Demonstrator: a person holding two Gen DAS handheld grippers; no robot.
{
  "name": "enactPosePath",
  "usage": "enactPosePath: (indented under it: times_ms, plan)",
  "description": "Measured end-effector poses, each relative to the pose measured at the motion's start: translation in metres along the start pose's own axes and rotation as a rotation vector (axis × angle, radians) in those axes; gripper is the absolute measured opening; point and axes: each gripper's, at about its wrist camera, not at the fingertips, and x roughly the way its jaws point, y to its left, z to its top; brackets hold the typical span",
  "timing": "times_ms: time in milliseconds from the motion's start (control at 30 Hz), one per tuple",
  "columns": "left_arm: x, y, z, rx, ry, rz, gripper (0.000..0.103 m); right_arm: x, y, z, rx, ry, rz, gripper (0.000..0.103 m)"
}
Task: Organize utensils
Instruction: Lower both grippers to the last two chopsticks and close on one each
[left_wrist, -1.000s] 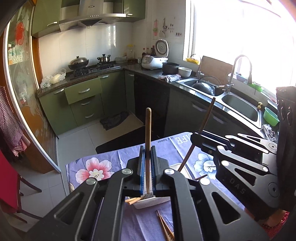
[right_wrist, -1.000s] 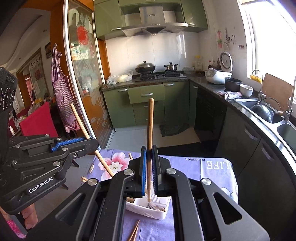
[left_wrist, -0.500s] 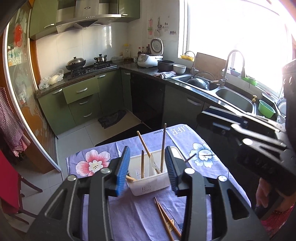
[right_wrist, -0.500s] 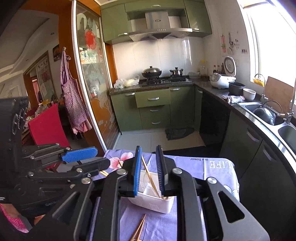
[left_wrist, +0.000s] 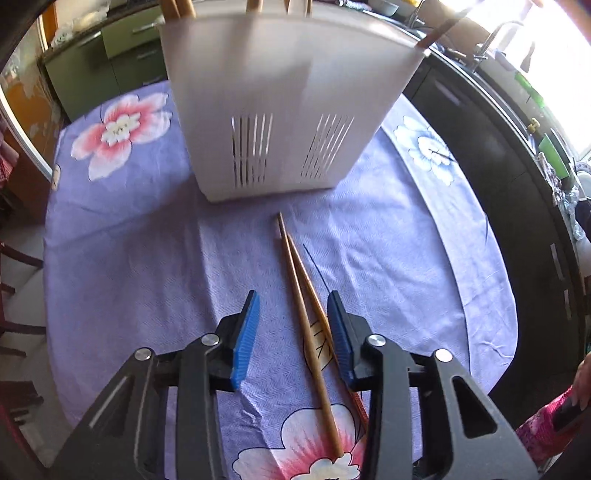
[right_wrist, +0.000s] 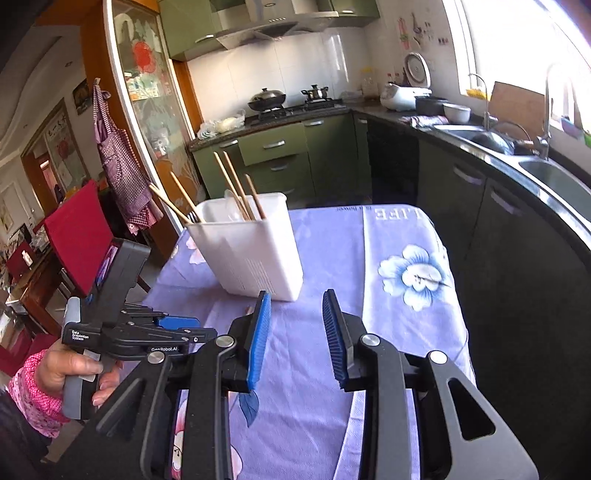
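A white slotted utensil holder stands on the purple floral tablecloth, with several wooden chopsticks upright in it. Two wooden chopsticks lie on the cloth in front of the holder. My left gripper is open and low over the cloth, its fingers on either side of these two chopsticks. My right gripper is open and empty, above the cloth to the right of the holder. The left gripper also shows in the right wrist view, held by a hand.
The table's right edge drops off toward dark cabinets and a sink counter. A red chair stands left of the table. Green cabinets and a stove are beyond the table's far edge.
Both grippers let go of the chopsticks they held over the holder and opened. My left gripper has dropped down to the cloth, around the two lying chopsticks. My right gripper moved right.
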Motion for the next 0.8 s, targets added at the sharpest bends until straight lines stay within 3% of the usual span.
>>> enactPosePath:
  times_ms: [167,533,800]
  plan:
    - [0.023,-0.004,0.001,-0.023,0.018,0.028,0.036,0.008,-0.021,-0.013,0.043,0.026,0.01,0.03]
    - [0.044,-0.022,0.002,0.009,0.051,0.099,0.027,0.05,-0.002,-0.032,0.022,0.125,0.06,0.033]
    - [0.039,-0.013,0.0,-0.018,0.057,0.058,0.023,0.052,0.001,-0.029,0.025,0.126,0.064,0.033]
